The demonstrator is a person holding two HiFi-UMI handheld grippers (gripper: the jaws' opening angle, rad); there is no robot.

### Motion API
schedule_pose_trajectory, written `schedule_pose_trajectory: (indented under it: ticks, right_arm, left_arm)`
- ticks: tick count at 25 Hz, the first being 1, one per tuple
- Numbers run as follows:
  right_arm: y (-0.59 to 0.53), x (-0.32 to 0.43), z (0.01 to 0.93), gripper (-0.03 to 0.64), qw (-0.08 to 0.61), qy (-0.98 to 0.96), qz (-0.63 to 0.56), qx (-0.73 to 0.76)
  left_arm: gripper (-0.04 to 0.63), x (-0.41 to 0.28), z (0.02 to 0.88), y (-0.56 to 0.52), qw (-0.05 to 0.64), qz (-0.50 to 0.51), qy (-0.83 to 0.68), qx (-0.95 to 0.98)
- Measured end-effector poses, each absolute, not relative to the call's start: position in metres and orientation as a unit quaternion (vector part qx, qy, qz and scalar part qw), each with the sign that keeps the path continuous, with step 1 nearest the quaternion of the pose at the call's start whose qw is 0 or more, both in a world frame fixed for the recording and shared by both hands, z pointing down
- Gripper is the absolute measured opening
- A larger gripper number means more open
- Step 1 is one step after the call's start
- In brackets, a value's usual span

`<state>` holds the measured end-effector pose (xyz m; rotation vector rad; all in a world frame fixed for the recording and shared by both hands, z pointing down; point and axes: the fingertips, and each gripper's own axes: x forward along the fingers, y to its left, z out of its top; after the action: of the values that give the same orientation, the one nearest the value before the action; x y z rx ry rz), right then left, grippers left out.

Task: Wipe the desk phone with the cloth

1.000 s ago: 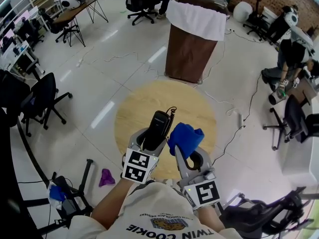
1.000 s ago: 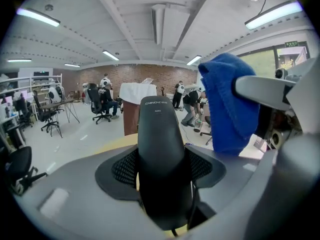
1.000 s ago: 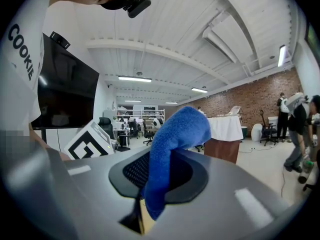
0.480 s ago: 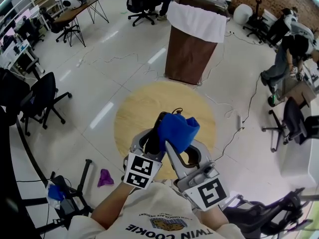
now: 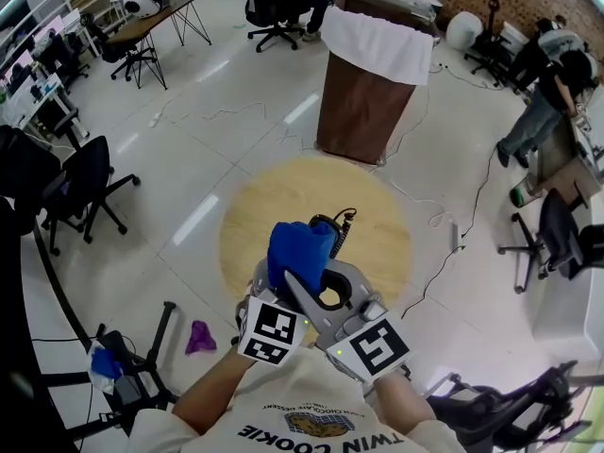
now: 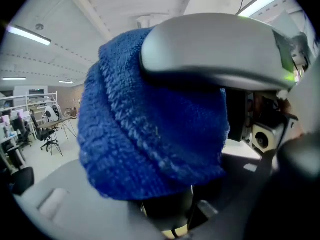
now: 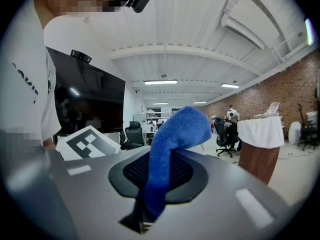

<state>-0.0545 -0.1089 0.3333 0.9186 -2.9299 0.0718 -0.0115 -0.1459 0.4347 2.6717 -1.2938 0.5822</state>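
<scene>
Blue cloth (image 5: 300, 248) is pinched tight in your right gripper (image 7: 144, 219) and draped over the black phone handset (image 5: 328, 226). Your left gripper (image 5: 276, 289) clamps the handset above the round wooden table (image 5: 255, 206). Your shirt (image 5: 311, 423) reads "TWIN COOKIE".

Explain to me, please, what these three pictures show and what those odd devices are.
There is no robot here: a person holds a two-jaw tool in each hand. The head view looks down from a camera on the person's head. The other two views come from cameras riding on each tool. The left gripper clamps a black phone handset with a coiled cord, raised above a round wooden table. The right gripper pinches a blue cloth, held over the handset. The cubes with square markers are part of the tools.
</scene>
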Motion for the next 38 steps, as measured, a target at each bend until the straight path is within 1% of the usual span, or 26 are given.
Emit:
schedule_pose_trajectory:
  ticks: [5, 19, 24, 38]
  right_arm:
    - [-0.111, -0.055, 0.330, 0.058, 0.039, -0.952, 0.004, 0.304]
    - [-0.135, -0.023, 0.298, 0.058, 0.017, -0.941, -0.026, 0.338]
    - [-0.146, -0.011, 0.279, 0.058, -0.011, -0.937, -0.042, 0.347]
    - [-0.174, 0.016, 0.255, 0.058, -0.026, -0.921, -0.066, 0.383]
  left_arm:
    - [0.264, -0.012, 0.434, -0.144, 0.057, 0.191, -0.429, 0.881]
    - [0.264, -0.012, 0.424, -0.137, 0.055, 0.178, -0.427, 0.885]
    - [0.264, -0.013, 0.423, -0.134, 0.058, 0.177, -0.428, 0.885]
    - [0.264, -0.012, 0.423, -0.124, 0.058, 0.177, -0.421, 0.888]
